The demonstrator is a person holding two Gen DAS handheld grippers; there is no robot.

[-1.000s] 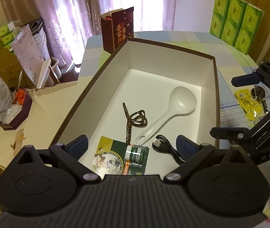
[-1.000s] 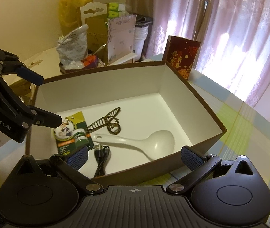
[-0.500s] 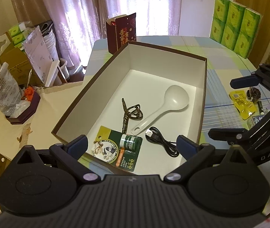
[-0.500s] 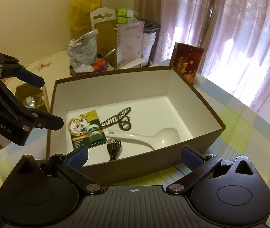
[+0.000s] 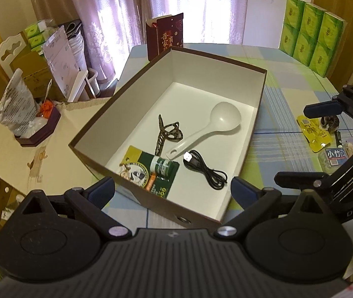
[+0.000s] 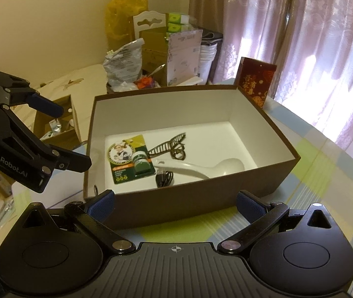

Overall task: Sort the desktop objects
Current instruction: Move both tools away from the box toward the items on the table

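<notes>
Tablecloth (image 5: 283,146) — box (image 5: 136,87) beyond left claw (image 5: 172,188)

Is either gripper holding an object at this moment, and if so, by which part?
Nothing is held. The left gripper and the right gripper are both open and empty, near the brown box.

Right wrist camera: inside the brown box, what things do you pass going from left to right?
Green product card with a small green jar → patterned brown hair clip → white plastic rice spoon's bowl. The black USB cable overlaps the spoon handle, so it is left out.
</notes>
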